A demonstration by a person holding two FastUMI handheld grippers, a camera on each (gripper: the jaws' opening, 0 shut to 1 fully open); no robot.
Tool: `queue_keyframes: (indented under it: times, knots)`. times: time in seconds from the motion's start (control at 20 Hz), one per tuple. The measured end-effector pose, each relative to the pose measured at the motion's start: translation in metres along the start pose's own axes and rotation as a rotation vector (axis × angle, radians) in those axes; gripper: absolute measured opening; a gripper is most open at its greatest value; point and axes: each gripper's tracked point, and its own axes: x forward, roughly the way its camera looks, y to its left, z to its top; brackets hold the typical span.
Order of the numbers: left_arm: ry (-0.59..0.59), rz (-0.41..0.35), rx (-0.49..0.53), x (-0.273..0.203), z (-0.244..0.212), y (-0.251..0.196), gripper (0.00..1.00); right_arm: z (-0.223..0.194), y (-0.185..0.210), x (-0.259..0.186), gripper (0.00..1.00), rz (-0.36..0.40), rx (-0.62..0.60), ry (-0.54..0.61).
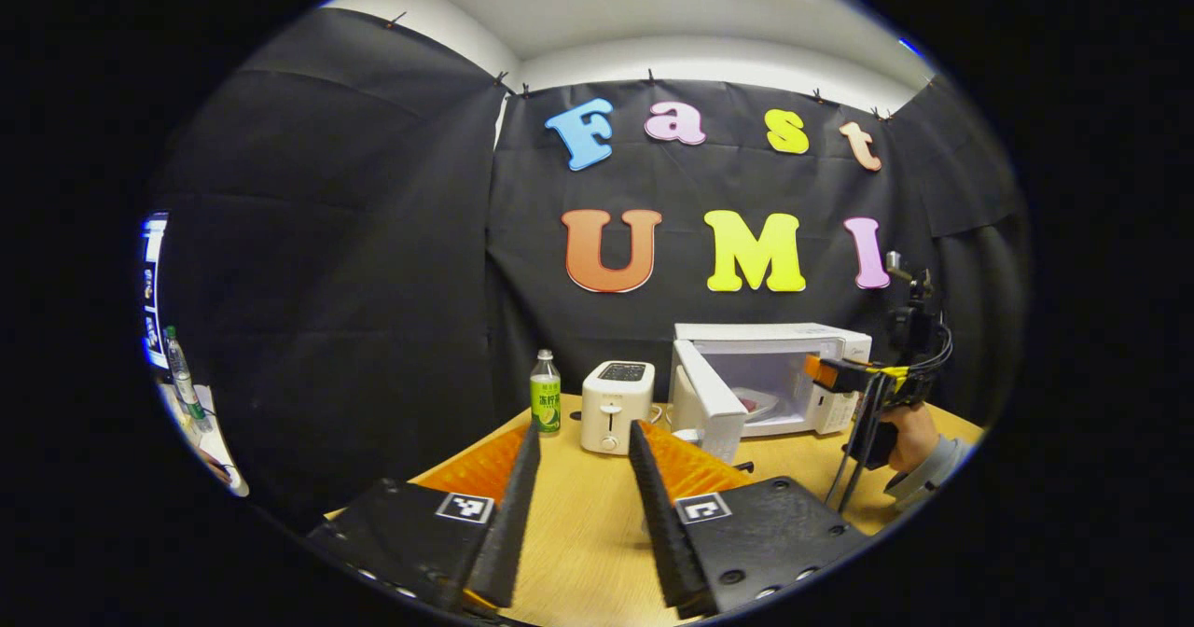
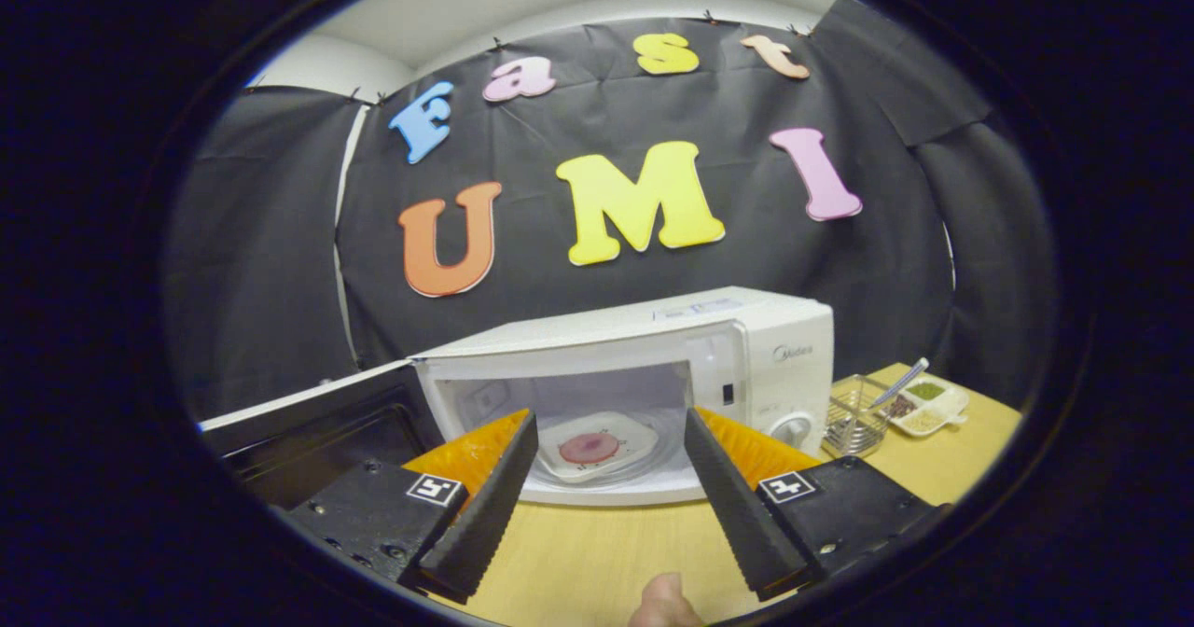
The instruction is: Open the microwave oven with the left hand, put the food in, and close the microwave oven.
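Left gripper view looks along the left gripper, whose two fingers stand well apart over the wooden table with nothing between them; the jaws are released and touch nothing. Straight ahead beyond the gap sits a cream toaster, and just to the left of the left finger's tip a green-labelled bottle stands upright. Beyond the right finger the white microwave oven rests on the table with its door swung out toward the camera, and a plate can be made out in the cavity. Farther right, in front of the oven's control side, the right gripper is held up by a hand in a grey sleeve, with cables hanging from it; from here it cannot be told how its fingers stand.

Right gripper view shows that gripper's own fingers spread wide and empty, also released, hovering above the table in front of the oven. Framed between the fingers, well ahead of the tips, the food, a reddish round piece, lies on a white plate inside the open cavity. The open door reaches out past the left finger. Beyond the right finger, beside the oven, are a clear glass container and a white divided dish holding small portions, with a spoon leaning across them. A fingertip of the holding hand peeks in at the bottom edge.
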Motion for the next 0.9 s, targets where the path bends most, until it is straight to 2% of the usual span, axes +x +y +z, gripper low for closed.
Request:
queue_keyframes:
  times: [0.05, 0.1, 0.15, 0.2, 0.25, 0.3, 0.4, 0.45, 0.5, 0.55, 0.6, 0.65, 0.7, 0.85, 0.9]
  knots:
    - [0.004, -0.01, 0.0, 0.002, -0.001, -0.002, 0.35, 0.014, -0.004, -0.017, 0.91, 0.008, -0.015, -0.021]
    - [0.009, -0.015, 0.002, 0.003, -0.004, -0.005, 0.31, 0.022, -0.011, -0.033, 0.91, 0.005, -0.034, -0.036]
    - [0.005, -0.01, 0.004, 0.007, -0.005, -0.004, 0.31, 0.034, -0.021, -0.049, 0.91, -0.007, -0.054, -0.058]
    - [0.004, -0.011, -0.005, 0.012, -0.007, -0.006, 0.08, 0.044, -0.028, -0.065, 0.91, -0.023, -0.069, -0.083]
    - [0.016, -0.024, -0.018, 0.014, -0.014, -0.009, 0.0, 0.055, -0.036, -0.08, 1.0, -0.03, -0.086, -0.103]
    - [0.01, -0.02, -0.032, 0.018, -0.015, -0.008, 0.01, 0.062, -0.044, -0.096, 1.0, -0.038, -0.106, -0.113]
    - [0.048, -0.067, -0.077, 0.024, -0.031, -0.017, 0.0, 0.075, -0.058, -0.122, 1.0, -0.051, -0.136, -0.135]
    - [0.055, -0.079, -0.096, 0.03, -0.036, -0.017, 0.0, 0.079, -0.064, -0.134, 0.91, -0.05, -0.144, -0.141]
    - [0.065, -0.09, -0.104, 0.035, -0.042, -0.019, 0.0, 0.081, -0.068, -0.146, 1.0, -0.046, -0.148, -0.14]
    - [0.067, -0.096, -0.103, 0.041, -0.048, -0.018, 0.0, 0.082, -0.073, -0.157, 1.0, -0.045, -0.153, -0.133]
    - [0.061, -0.109, -0.099, 0.045, -0.052, -0.019, 0.0, 0.082, -0.08, -0.166, 0.91, -0.053, -0.164, -0.124]
    - [0.053, -0.123, -0.096, 0.049, -0.054, -0.022, 0.0, 0.08, -0.087, -0.174, 1.0, -0.059, -0.191, -0.109]
    - [0.047, -0.131, -0.084, 0.052, -0.057, -0.024, 0.0, 0.078, -0.093, -0.181, 0.91, -0.062, -0.214, -0.096]
    - [0.052, -0.157, -0.069, 0.059, -0.071, -0.032, 0.0, 0.073, -0.111, -0.194, 0.92, -0.077, -0.215, -0.074]
    - [0.059, -0.174, -0.072, 0.059, -0.075, -0.038, 0.0, 0.072, -0.116, -0.197, 1.0, -0.079, -0.209, -0.069]
